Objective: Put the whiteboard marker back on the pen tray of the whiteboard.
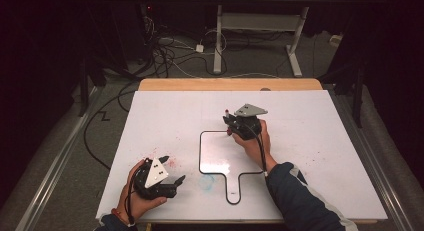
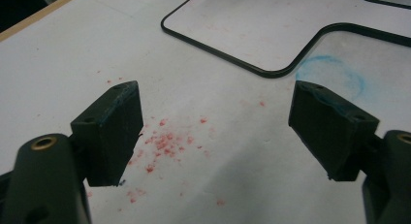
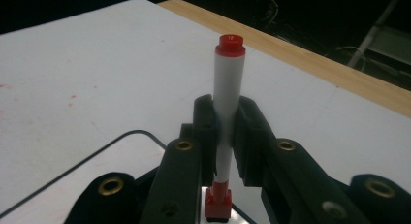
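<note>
My right gripper [image 3: 224, 132] is shut on a white marker [image 3: 228, 93] with red ends, held upright between the pads. In the high view that right gripper [image 1: 231, 122] hangs over the top right corner of a small black-rimmed whiteboard [image 1: 215, 156] with a handle tab. The marker's lower red tip [image 3: 218, 204] points down at the board; whether it touches I cannot tell. My left gripper [image 1: 172, 172] rests at the front left of the white table sheet, jaws wide open with nothing between them. In the left gripper view its pads [image 2: 114, 132] stand over red specks [image 2: 165, 141].
A faint blue smudge [image 2: 334, 73] marks the sheet beside the whiteboard's handle [image 1: 233, 188]. The wooden table edge [image 1: 230, 84] runs along the back. Beyond it lie floor cables [image 1: 165, 51] and another table's white legs [image 1: 218, 36].
</note>
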{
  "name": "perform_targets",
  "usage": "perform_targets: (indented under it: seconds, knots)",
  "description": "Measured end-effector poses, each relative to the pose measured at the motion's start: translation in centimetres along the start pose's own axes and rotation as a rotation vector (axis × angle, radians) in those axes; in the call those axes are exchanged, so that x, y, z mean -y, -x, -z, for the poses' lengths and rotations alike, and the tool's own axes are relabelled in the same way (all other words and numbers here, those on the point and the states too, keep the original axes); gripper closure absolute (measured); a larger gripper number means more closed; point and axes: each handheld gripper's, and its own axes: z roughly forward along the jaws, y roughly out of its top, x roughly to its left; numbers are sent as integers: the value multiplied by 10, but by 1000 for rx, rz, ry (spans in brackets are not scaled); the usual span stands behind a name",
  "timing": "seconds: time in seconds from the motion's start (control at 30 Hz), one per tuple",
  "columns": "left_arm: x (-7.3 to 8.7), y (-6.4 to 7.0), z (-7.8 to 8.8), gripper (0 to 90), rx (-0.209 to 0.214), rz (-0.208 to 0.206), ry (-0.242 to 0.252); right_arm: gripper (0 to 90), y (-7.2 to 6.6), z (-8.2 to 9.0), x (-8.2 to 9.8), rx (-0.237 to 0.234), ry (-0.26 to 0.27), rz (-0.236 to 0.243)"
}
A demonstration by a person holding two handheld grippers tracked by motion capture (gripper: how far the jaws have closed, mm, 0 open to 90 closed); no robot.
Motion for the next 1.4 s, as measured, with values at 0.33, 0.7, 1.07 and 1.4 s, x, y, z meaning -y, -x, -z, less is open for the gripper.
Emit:
perform_targets:
  seconds: [0.33, 0.7, 1.07, 1.4]
  knots:
    - [1, -1, 0, 192, 1, 5, 3, 814, -38, -10, -2, -210, 44, -9]
    - [1, -1, 1, 192, 0, 3, 6, 814, -48, -9, -3, -204, 48, 78]
    - [0, -1, 1, 200, 0, 3, 2, 814, -36, -14, -3, -133, 61, 102]
    - [2, -1, 1, 199, 0, 8, 6, 814, -54, -15, -5, -177, 58, 112]
